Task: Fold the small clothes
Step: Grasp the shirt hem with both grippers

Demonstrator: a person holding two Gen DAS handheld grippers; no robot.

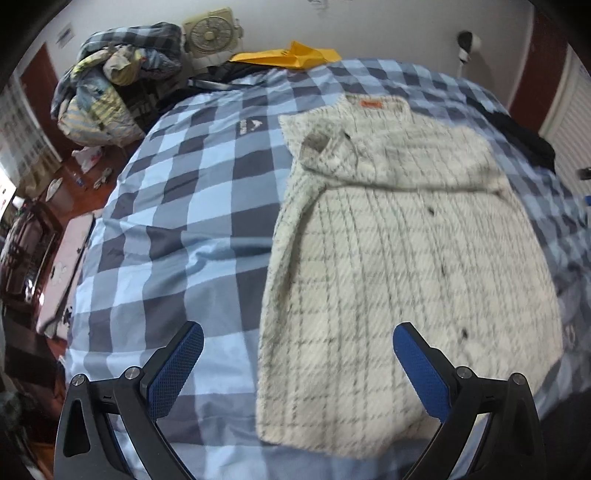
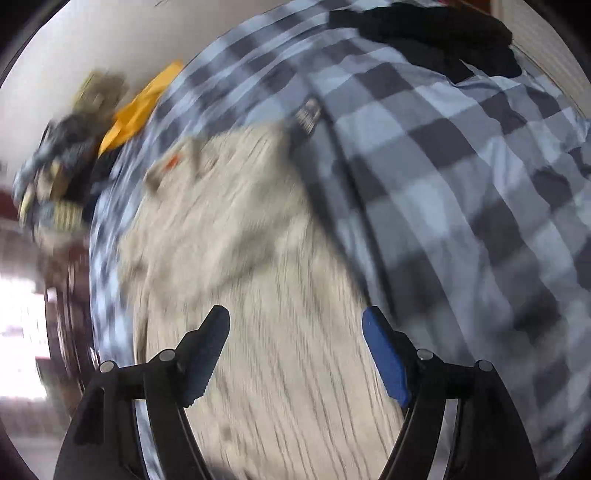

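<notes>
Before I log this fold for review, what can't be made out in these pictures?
- Cream checked garment: its near hem is cut off by the left tongs in the left wrist view.
- Right wrist view: motion blur smears the garment's weave and orange label.
- Dark clothing: too bunched to identify.

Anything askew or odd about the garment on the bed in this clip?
The cream checked cardigan lies flat on the checked duvet. One sleeve is folded across its chest with the cuff turned up; nothing looks damaged. The right wrist view is motion-blurred.
</notes>
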